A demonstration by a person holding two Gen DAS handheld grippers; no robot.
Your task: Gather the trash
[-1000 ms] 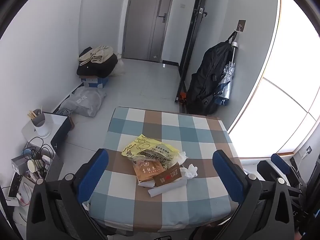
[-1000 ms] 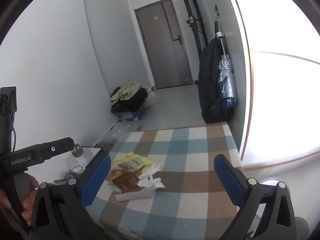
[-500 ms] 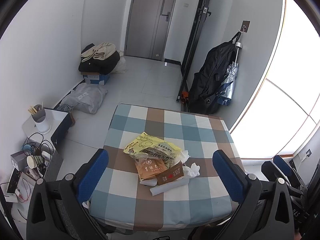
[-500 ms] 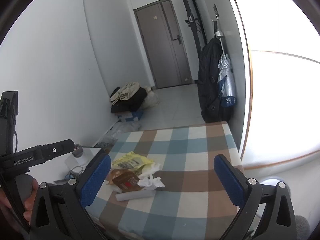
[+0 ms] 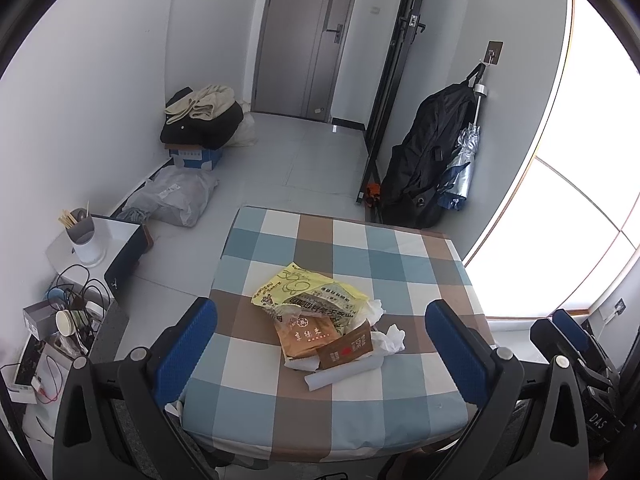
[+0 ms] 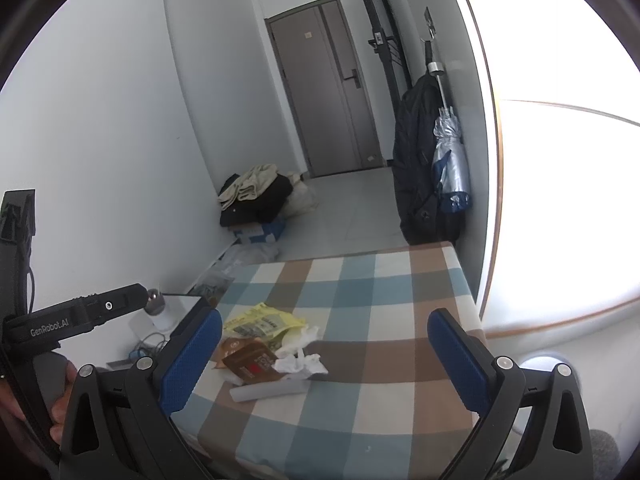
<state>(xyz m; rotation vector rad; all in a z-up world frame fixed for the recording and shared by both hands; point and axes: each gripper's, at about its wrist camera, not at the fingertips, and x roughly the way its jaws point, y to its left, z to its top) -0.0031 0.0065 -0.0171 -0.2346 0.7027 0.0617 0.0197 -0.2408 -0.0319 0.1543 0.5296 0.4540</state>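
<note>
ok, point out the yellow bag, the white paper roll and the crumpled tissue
yellow bag (image 5: 304, 290): left wrist view, on its printed top face.
white paper roll (image 5: 346, 374): left wrist view, mid-length of the tube.
crumpled tissue (image 6: 300, 364): right wrist view, centre of the wad.

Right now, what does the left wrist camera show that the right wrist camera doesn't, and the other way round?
Only the left wrist view shows the paper cup and tangled cables on the side shelf. Only the right wrist view shows the person's hand gripping the left gripper's handle. Both show the yellow bag, crumpled tissues and white roll on the checked tablecloth.
</note>
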